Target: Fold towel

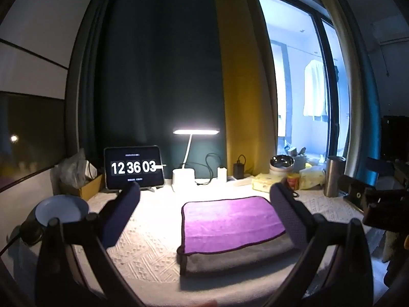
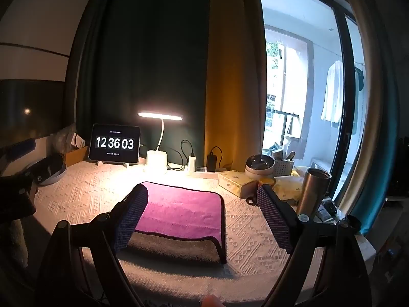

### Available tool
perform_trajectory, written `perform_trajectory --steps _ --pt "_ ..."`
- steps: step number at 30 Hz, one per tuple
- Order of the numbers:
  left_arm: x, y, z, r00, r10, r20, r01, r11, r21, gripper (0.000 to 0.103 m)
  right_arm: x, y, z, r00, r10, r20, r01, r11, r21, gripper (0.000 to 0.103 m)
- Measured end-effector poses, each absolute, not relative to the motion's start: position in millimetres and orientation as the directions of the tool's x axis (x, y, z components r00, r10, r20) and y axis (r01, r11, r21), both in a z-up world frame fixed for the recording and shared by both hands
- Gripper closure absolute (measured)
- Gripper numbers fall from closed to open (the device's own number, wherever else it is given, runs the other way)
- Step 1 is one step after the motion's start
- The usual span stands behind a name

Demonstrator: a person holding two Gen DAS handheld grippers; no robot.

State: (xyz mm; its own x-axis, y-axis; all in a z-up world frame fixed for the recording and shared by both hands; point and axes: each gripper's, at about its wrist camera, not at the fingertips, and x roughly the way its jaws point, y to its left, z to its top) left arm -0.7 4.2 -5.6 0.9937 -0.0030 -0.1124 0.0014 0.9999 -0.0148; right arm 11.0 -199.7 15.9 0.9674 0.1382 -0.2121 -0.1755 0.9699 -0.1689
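Lying flat on the textured white table cover [image 1: 143, 253], a purple towel [image 1: 230, 220] with a grey underside is seen already doubled over, its purple layer stopping short of the near edge so that a grey band is left showing. It sits in the middle of the table, nearer than the lit desk lamp [image 1: 195, 131] and the tablet clock [image 1: 134, 167]. The left gripper [image 1: 204, 197] is held spread wide above the towel's left part, nothing between its fingers; the right gripper [image 2: 202, 199] is likewise spread and empty over the right part. The cloth is judged light, soft and limp, so it would sag and slide when lifted unless both ends of an edge are taken together. A hold is best taken at the two near corners, where the dark piping gives a firmer bite, though whether all layers lie aligned there cannot quite be told through the fisheye.
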Motion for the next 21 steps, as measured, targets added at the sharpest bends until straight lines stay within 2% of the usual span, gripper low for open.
perform_trajectory --steps 21 --pt "4.6 4.8 -4.5 0.989 -0.013 -0.148 0.009 1.000 -0.027 0.001 15.4 -197.0 14.6 0.959 0.152 -0.238 -0.195 0.966 -0.169 0.013"
